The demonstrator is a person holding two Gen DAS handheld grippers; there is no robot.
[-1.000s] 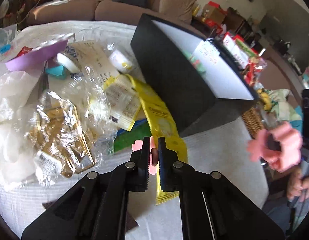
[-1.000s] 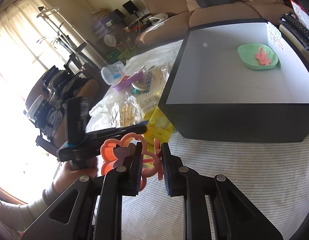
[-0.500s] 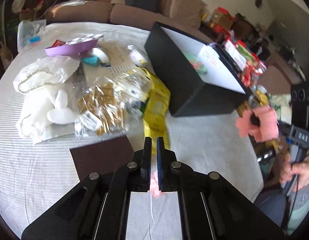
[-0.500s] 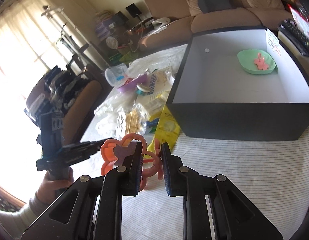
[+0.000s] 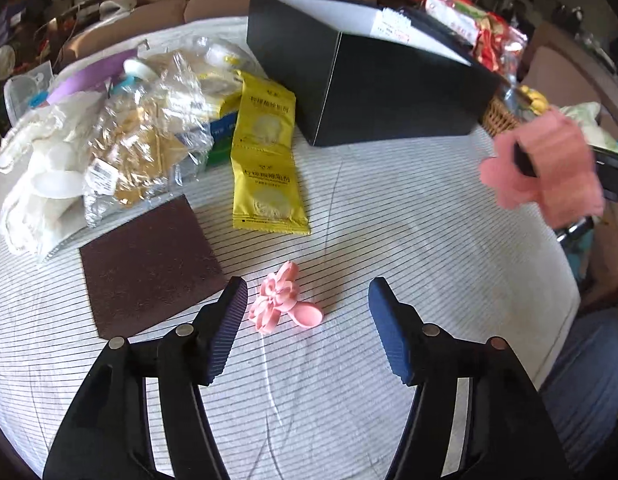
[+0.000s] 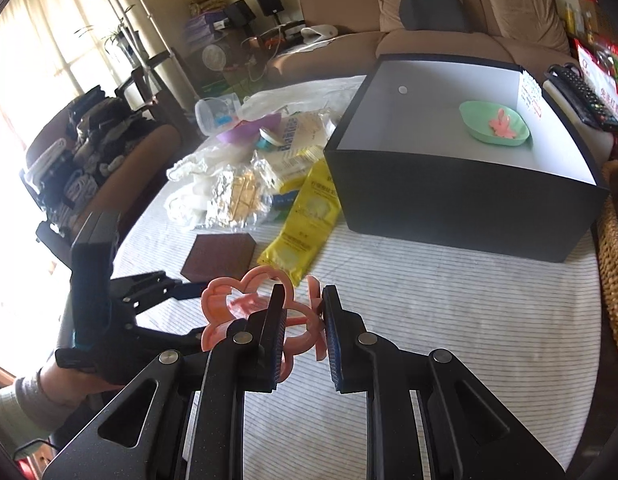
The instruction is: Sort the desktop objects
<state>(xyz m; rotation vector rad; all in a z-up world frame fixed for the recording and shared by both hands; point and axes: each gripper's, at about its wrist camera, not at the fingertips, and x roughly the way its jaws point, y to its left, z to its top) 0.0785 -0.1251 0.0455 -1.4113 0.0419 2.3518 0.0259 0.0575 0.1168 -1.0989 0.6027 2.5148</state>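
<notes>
1. The left gripper (image 5: 307, 312) is opening, its ribbed dark blue pads standing apart with nothing pressed between them; a small pink flower clip (image 5: 283, 303) with layered petals lies on the cloth between the fingers, closer to the left one and touching neither.
2. The right gripper (image 6: 303, 332) is nearly shut on a pink flower-shaped ring (image 6: 251, 312), an open outline of rounded lobes that looks like smooth plastic, held up clear of the table.
3. The black box (image 6: 461, 196) has matte dark outer walls and a white inside; in it sits a mint green dish (image 6: 495, 124) holding a small pink piece, and a handwritten note is stuck to one inner wall.
4. A strip of yellow packets (image 5: 265, 156), glossy and crimped at the ends, lies flat just in front of the box.
5. A dark brown square pad (image 5: 149, 264) with a coarse, grainy face lies flat, just left of the flower clip.
6. Behind it is a heap of crinkled clear wrappers (image 5: 149, 136) over gold foil and white lacy cloth.
7. The table (image 5: 409, 248) is round and covered in white cloth with thin dark stripes.
8. Beyond it stand a brown sofa (image 6: 429, 28) with a grey cushion, a bright curtained window, and a wicker basket beside the box.
</notes>
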